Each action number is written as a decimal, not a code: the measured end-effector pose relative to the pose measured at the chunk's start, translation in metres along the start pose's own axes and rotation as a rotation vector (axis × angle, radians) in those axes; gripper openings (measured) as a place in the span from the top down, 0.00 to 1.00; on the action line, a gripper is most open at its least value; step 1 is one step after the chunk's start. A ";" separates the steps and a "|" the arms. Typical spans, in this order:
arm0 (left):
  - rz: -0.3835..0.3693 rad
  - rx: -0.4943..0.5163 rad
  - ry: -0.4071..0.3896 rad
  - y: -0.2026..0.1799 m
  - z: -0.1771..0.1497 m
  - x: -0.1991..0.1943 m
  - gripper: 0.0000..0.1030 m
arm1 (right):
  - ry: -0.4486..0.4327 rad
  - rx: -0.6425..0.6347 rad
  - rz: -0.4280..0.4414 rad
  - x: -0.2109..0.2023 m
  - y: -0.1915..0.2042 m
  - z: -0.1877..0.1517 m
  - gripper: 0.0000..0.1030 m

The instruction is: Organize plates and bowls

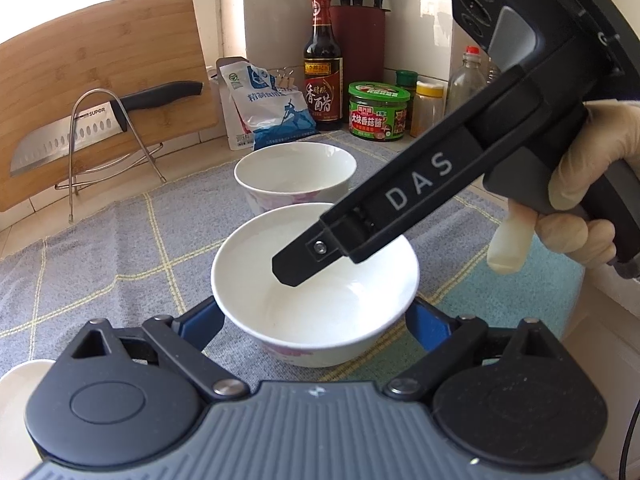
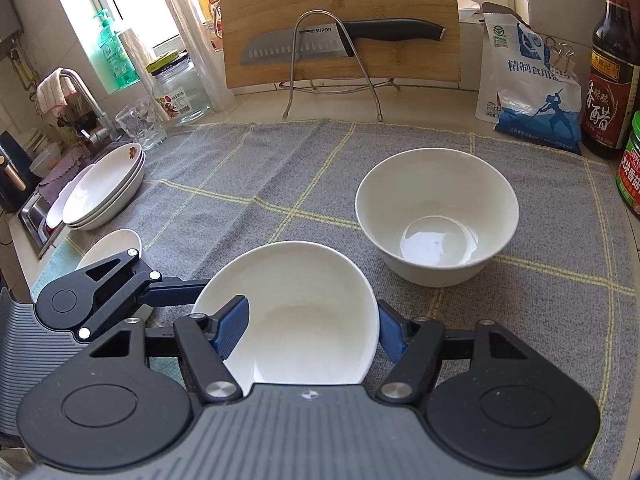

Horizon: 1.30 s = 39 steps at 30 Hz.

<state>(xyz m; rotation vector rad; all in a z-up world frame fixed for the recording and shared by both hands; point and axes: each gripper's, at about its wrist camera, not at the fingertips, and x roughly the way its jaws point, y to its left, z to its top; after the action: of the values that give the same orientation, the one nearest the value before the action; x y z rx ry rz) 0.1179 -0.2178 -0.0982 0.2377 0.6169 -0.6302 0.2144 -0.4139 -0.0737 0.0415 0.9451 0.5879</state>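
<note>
A white bowl (image 1: 316, 280) with pink print sits between the blue fingers of my left gripper (image 1: 314, 316), which clasps it from both sides. My right gripper (image 2: 308, 328) reaches over the same bowl (image 2: 296, 312); its left finger (image 2: 232, 326) is inside the bowl and its right finger outside the rim, so the jaws stand wide. In the left wrist view its finger (image 1: 304, 260) hangs in the bowl. A second white bowl (image 1: 296, 176) (image 2: 436, 216) stands behind on the grey cloth (image 2: 260, 168). Stacked white plates (image 2: 106, 192) lie at the left.
A cutting board (image 2: 340, 12) and knife (image 2: 336, 40) on a wire rack stand at the back. A salt bag (image 2: 528, 84), vinegar bottle (image 1: 323, 68), sauce jar (image 1: 378, 110) and knife block (image 1: 358, 36) line the right. A glass jar (image 2: 180, 92), tumbler (image 2: 140, 126) and sink (image 2: 36, 208) are at the left.
</note>
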 end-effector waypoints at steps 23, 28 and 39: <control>-0.003 0.003 0.006 0.002 0.002 -0.011 0.07 | 0.004 -0.007 0.024 -0.009 0.009 0.000 0.30; 0.008 -0.006 0.013 0.004 0.007 -0.022 0.07 | 0.000 -0.012 0.042 -0.015 0.018 0.003 0.30; 0.026 -0.011 0.013 0.017 0.011 -0.057 0.07 | -0.018 -0.047 0.077 -0.026 0.051 0.013 0.30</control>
<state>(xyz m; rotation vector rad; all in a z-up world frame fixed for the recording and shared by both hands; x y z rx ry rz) 0.0970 -0.1811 -0.0546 0.2393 0.6287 -0.6000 0.1896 -0.3810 -0.0320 0.0416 0.9147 0.6796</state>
